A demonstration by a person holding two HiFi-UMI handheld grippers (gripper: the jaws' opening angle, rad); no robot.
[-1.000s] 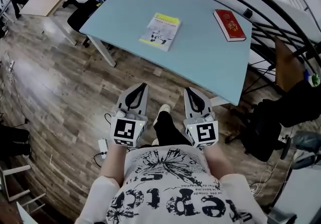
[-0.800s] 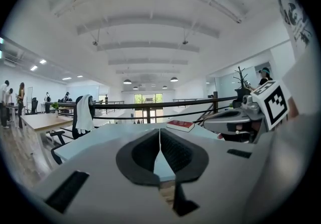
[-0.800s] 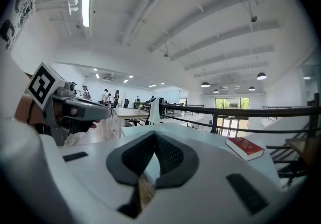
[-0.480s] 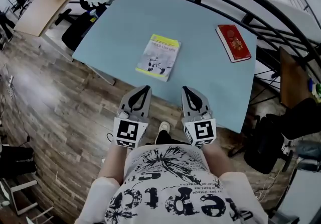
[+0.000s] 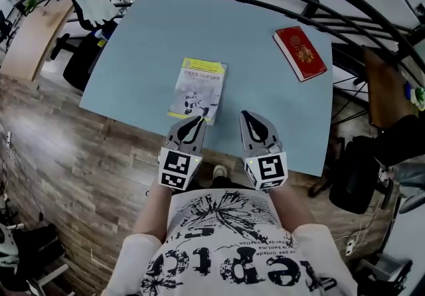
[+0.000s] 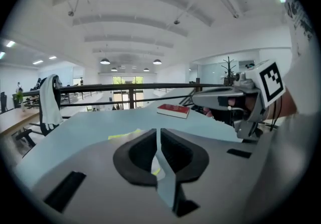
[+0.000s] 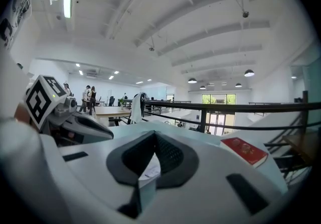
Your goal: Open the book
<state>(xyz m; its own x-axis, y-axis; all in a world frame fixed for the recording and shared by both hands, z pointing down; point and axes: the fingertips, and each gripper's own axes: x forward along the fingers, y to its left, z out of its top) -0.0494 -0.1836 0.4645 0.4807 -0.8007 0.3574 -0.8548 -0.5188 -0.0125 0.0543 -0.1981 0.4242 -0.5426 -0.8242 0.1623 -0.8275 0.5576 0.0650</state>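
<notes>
Over the last second I have walked both grippers in from above the wood floor to the near edge of the blue table [image 5: 265, 89]. The left gripper [image 5: 195, 119] now has its tip right at the near edge of the yellow book [image 5: 198, 89], and the right gripper [image 5: 250, 117] is level with it, just to the book's right. The book lies flat and closed near the middle of the table, toward the near side, and a red book [image 5: 300, 52] sits well apart at the far right. I judge the approach as nearly done and the opening itself as not started. Both pairs of jaws are closed tip to tip with nothing in them, so I would have to part them or slide a tip under the cover. The head view gives me the layout. Only the gripper views confirm the jaws, and through the gaps below the tips they show slivers of the book's cover.
</notes>
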